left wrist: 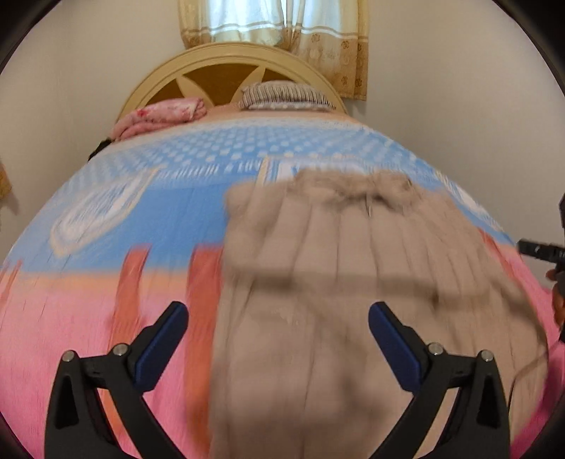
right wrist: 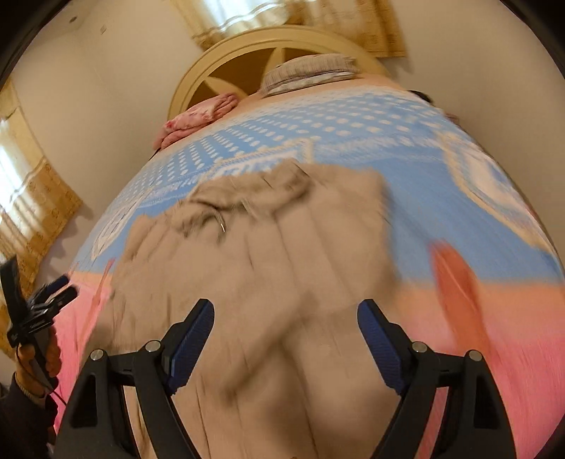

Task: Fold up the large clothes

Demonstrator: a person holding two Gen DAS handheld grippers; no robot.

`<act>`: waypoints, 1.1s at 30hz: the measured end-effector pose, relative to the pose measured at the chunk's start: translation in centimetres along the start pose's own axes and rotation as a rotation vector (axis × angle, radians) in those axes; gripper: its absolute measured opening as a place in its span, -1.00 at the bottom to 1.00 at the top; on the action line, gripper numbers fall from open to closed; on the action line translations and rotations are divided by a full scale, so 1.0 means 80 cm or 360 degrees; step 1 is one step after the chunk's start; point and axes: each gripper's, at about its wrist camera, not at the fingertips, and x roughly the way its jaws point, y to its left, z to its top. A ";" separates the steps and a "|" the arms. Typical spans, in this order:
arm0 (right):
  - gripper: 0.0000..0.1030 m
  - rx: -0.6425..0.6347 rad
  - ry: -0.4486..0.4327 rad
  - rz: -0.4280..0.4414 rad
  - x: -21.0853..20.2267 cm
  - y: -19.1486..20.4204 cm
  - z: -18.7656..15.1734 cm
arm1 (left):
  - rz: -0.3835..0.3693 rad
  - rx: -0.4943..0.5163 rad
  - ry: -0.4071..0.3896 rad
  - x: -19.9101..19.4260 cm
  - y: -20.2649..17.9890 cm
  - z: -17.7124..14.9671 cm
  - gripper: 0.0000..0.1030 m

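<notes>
A large beige quilted coat with a fur-trimmed hood (left wrist: pixel 353 268) lies lengthwise on the bed, hood toward the headboard; it also shows in the right wrist view (right wrist: pixel 282 268). My left gripper (left wrist: pixel 279 317) is open and empty, hovering above the coat's lower part. My right gripper (right wrist: pixel 286 314) is open and empty above the same end of the coat. The right gripper shows at the right edge of the left wrist view (left wrist: pixel 540 249). The left gripper shows at the left edge of the right wrist view (right wrist: pixel 53 289). Both views are motion-blurred.
The bed has a blue, white and pink cover (left wrist: pixel 141 219). A folded pink blanket (left wrist: pixel 159 114) and a striped pillow (left wrist: pixel 282 93) lie by the cream headboard (left wrist: pixel 219 60). Curtains (left wrist: pixel 275 24) hang behind. Walls flank the bed.
</notes>
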 end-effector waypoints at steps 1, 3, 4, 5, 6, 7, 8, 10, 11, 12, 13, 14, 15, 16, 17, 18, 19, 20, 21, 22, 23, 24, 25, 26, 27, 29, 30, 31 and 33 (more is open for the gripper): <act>0.62 0.0040 -0.0011 -0.0003 -0.019 -0.010 -0.021 | 0.0010 -0.0021 0.0017 -0.016 0.011 -0.032 1.00; 0.62 0.0154 -0.0013 -0.0052 -0.060 -0.042 -0.075 | 0.0032 -0.0048 0.0058 -0.030 0.023 -0.071 1.00; 0.62 0.0191 -0.0012 -0.0075 -0.072 -0.051 -0.095 | 0.0037 -0.0071 0.0072 -0.036 0.029 -0.086 1.00; 0.62 0.0224 0.0004 -0.0093 -0.083 -0.060 -0.115 | 0.0010 -0.0118 0.0096 -0.042 0.036 -0.105 1.00; 0.62 0.0247 0.0033 -0.0120 -0.094 -0.070 -0.140 | -0.0005 -0.0144 0.0113 -0.043 0.036 -0.113 1.00; 0.62 0.0254 0.0042 -0.0138 -0.099 -0.070 -0.155 | -0.0026 -0.0174 0.0139 -0.045 0.040 -0.129 1.00; 0.62 0.0268 0.0047 -0.0154 -0.107 -0.075 -0.173 | -0.0040 -0.0183 0.0147 -0.046 0.037 -0.136 1.00; 0.62 0.0327 0.0052 -0.0146 -0.114 -0.081 -0.201 | -0.0049 -0.0231 0.0169 -0.049 0.038 -0.156 1.00; 0.62 0.0387 0.0061 -0.0114 -0.116 -0.085 -0.215 | -0.0074 -0.0238 0.0177 -0.053 0.032 -0.166 1.00; 0.62 0.0420 0.0052 -0.0080 -0.118 -0.083 -0.228 | -0.0094 -0.0223 0.0190 -0.052 0.024 -0.174 1.00; 0.63 0.0403 0.0025 -0.0079 -0.122 -0.076 -0.235 | -0.0071 -0.0204 0.0190 -0.049 0.018 -0.177 1.00; 0.62 0.0374 0.0021 -0.0075 -0.123 -0.068 -0.240 | -0.0072 -0.0203 0.0180 -0.048 0.013 -0.180 1.00; 0.62 0.0362 0.0031 -0.0036 -0.123 -0.062 -0.245 | -0.0100 -0.0213 0.0179 -0.046 0.010 -0.182 1.00; 0.62 0.0369 0.0031 -0.0008 -0.121 -0.058 -0.248 | -0.0112 -0.0231 0.0186 -0.045 0.010 -0.186 1.00; 0.58 0.0366 0.0032 0.0012 -0.120 -0.053 -0.252 | -0.0124 -0.0256 0.0193 -0.044 0.010 -0.189 1.00; 0.51 0.0320 0.0040 0.0018 -0.119 -0.045 -0.256 | -0.0171 -0.0281 0.0207 -0.040 0.007 -0.192 0.97; 0.32 0.0277 0.0037 -0.0014 -0.117 -0.036 -0.258 | -0.0165 -0.0282 0.0204 -0.040 0.005 -0.193 0.89; 0.11 0.0254 0.0024 -0.0060 -0.120 -0.034 -0.260 | -0.0151 -0.0265 0.0188 -0.045 0.000 -0.194 0.80; -0.02 0.0269 0.0019 -0.0052 -0.120 -0.031 -0.261 | -0.0175 -0.0249 0.0179 -0.049 -0.002 -0.196 0.49; -0.45 0.0325 0.0019 0.0053 -0.121 -0.033 -0.262 | -0.0214 -0.0226 0.0166 -0.054 -0.006 -0.196 0.14; -0.61 0.0387 0.0015 0.0144 -0.121 -0.037 -0.263 | -0.0196 -0.0198 0.0144 -0.059 -0.010 -0.197 -0.02; -0.63 0.0415 -0.0002 0.0170 -0.125 -0.040 -0.265 | -0.0186 -0.0169 0.0113 -0.065 -0.011 -0.198 -0.43; -0.67 0.0408 -0.0008 0.0170 -0.125 -0.035 -0.265 | -0.0197 -0.0147 0.0081 -0.071 -0.012 -0.199 -0.67; -0.71 0.0409 -0.0018 0.0191 -0.128 -0.034 -0.267 | -0.0206 -0.0142 0.0059 -0.078 -0.010 -0.198 -0.71; -0.72 0.0424 -0.0031 0.0222 -0.133 -0.033 -0.270 | -0.0223 -0.0154 0.0035 -0.086 -0.007 -0.198 -0.78; -0.75 0.0420 -0.0060 0.0250 -0.143 -0.025 -0.271 | -0.0274 -0.0178 -0.0021 -0.108 -0.001 -0.196 -0.80; -0.76 0.0414 -0.0083 0.0272 -0.153 -0.022 -0.274 | -0.0292 -0.0178 -0.0040 -0.116 0.001 -0.195 -0.80; -0.77 0.0407 -0.0104 0.0298 -0.166 -0.018 -0.275 | -0.0325 -0.0178 -0.0075 -0.132 0.003 -0.195 -0.81; -0.77 0.0387 -0.0142 0.0337 -0.193 -0.010 -0.279 | -0.0379 -0.0177 -0.0121 -0.164 0.007 -0.196 -0.81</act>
